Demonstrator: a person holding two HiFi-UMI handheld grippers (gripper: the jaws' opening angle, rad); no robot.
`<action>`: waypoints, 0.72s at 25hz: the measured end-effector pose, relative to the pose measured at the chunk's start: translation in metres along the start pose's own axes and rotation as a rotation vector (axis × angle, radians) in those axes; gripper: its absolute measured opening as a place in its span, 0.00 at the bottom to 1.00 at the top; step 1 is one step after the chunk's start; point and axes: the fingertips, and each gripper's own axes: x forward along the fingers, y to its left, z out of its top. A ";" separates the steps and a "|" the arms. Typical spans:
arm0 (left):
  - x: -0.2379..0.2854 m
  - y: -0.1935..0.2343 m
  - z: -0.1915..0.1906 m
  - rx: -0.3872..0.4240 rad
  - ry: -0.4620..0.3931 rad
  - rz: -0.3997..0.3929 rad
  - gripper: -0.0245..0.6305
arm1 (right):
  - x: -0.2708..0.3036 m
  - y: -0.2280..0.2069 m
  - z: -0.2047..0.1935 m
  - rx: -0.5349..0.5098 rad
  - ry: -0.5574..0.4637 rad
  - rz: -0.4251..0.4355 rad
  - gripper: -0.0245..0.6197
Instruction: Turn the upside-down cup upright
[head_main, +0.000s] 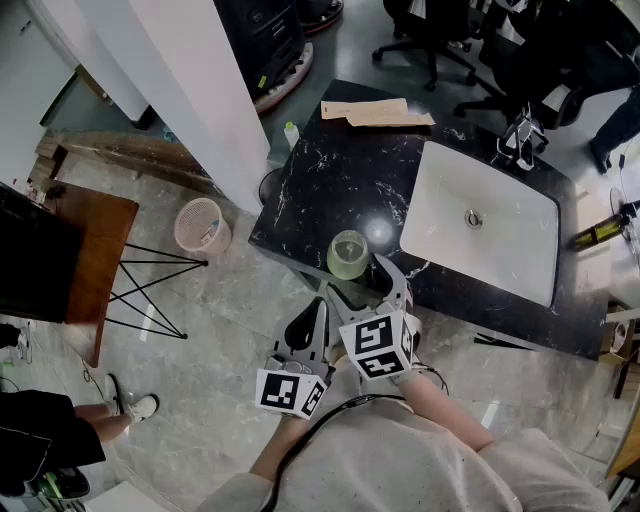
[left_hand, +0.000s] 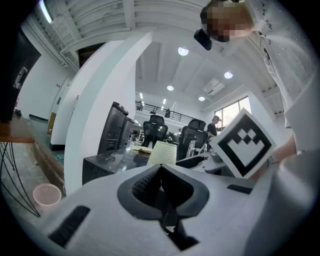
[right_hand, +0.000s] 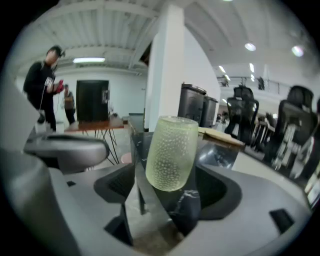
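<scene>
A pale green dimpled glass cup (head_main: 347, 255) stands on the black marble counter (head_main: 320, 190) near its front edge, with its open rim facing up. My right gripper (head_main: 365, 285) tilts down toward it with its jaws wide open. In the right gripper view the cup (right_hand: 170, 152) rises between the two jaws, and a gap shows on each side, so my right gripper (right_hand: 170, 187) does not press on it. My left gripper (head_main: 315, 320) hangs in front of the counter edge, level and shut on nothing. Its view shows the cup (left_hand: 162, 152) just beyond my left gripper (left_hand: 161, 172).
A white sink basin (head_main: 480, 220) fills the counter's right half, and papers (head_main: 375, 112) lie at the far edge. A white pillar (head_main: 190, 100), a pink basket (head_main: 200, 225) and a wooden table (head_main: 95, 240) stand on the floor to the left. Office chairs stand beyond.
</scene>
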 end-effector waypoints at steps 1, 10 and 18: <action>0.000 0.002 0.001 -0.003 -0.006 0.002 0.05 | -0.004 -0.004 0.001 -0.067 0.000 -0.006 0.59; 0.006 0.007 0.002 -0.028 -0.014 0.005 0.05 | 0.011 -0.008 0.009 0.024 0.021 0.158 0.63; 0.007 0.014 -0.002 -0.044 -0.007 0.019 0.05 | 0.028 -0.007 0.005 0.041 0.079 0.189 0.63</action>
